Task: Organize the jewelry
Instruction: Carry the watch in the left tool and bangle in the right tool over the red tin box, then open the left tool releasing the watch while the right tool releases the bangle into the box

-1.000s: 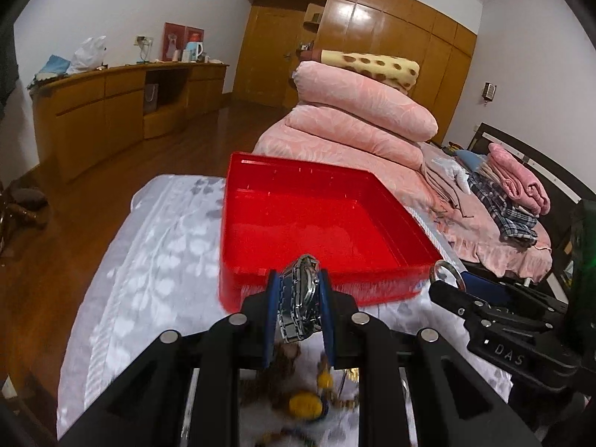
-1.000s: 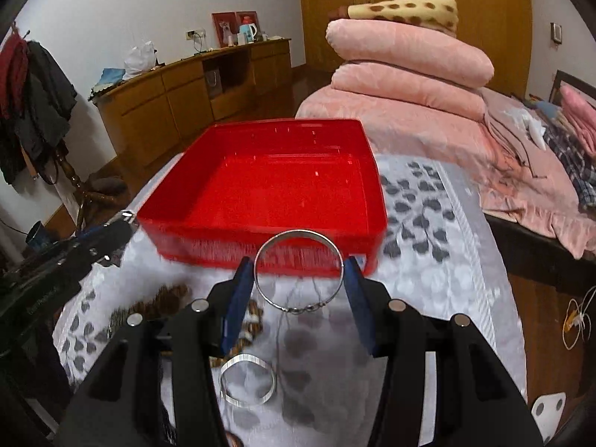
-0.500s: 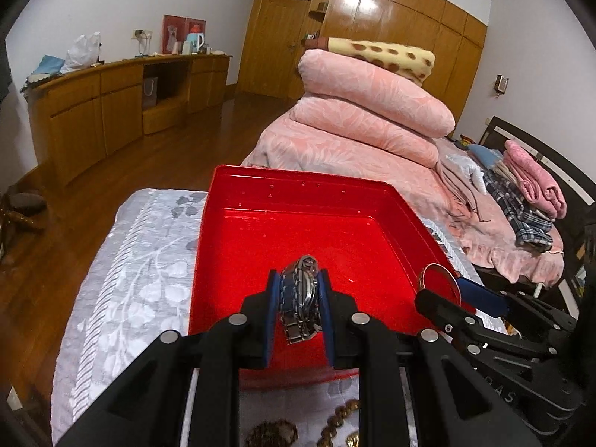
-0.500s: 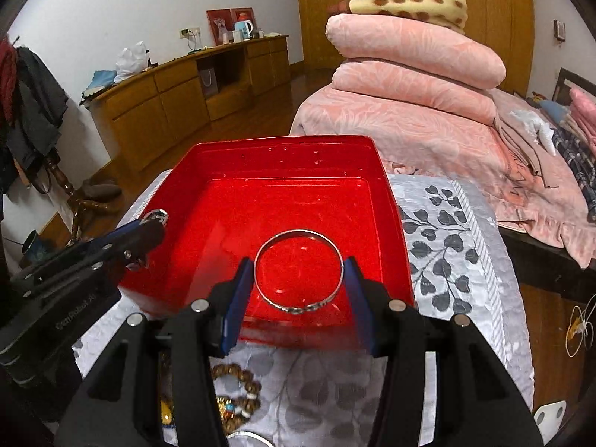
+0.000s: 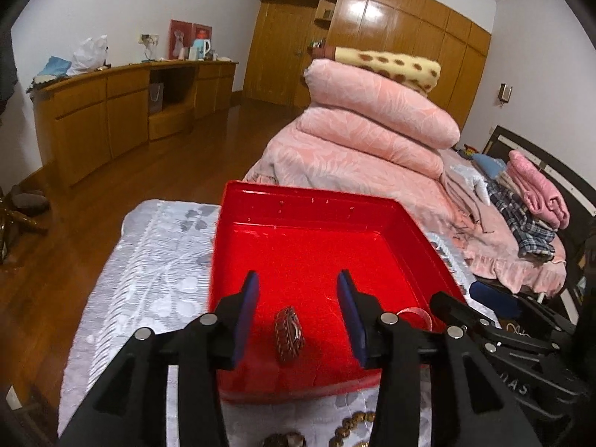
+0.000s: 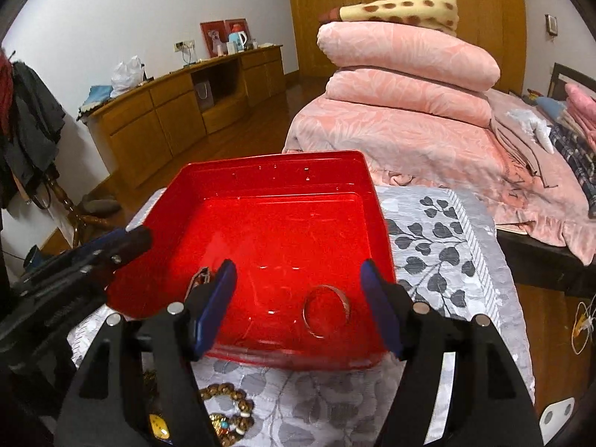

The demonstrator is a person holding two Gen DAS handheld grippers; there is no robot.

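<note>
A red plastic tray point(image 5: 309, 197) point(image 6: 275, 160) sits on a table with a grey leaf-patterned cloth. My left gripper point(image 5: 296, 316) hangs over the tray's near part, its jaws opening. A metal link watch point(image 5: 288, 337) lies on the tray floor below the gap, free of the pads. My right gripper point(image 6: 298, 301) is over the tray's near right part, jaws opening too. A silver bangle point(image 6: 326, 311) lies on the tray floor between them, touching neither pad. The watch point(image 6: 199, 277) shows partly behind the right gripper's left finger.
Bead bracelets point(image 6: 227, 413) point(image 5: 354, 426) lie on the cloth point(image 6: 439, 246) in front of the tray. A bed with pink quilts point(image 5: 372, 130) stands just behind the table. A wooden sideboard point(image 5: 111, 111) lines the left wall.
Both grippers moved forward over the tray, then their jaws parted. The watch dropped from the left gripper and the bangle from the right onto the tray floor.
</note>
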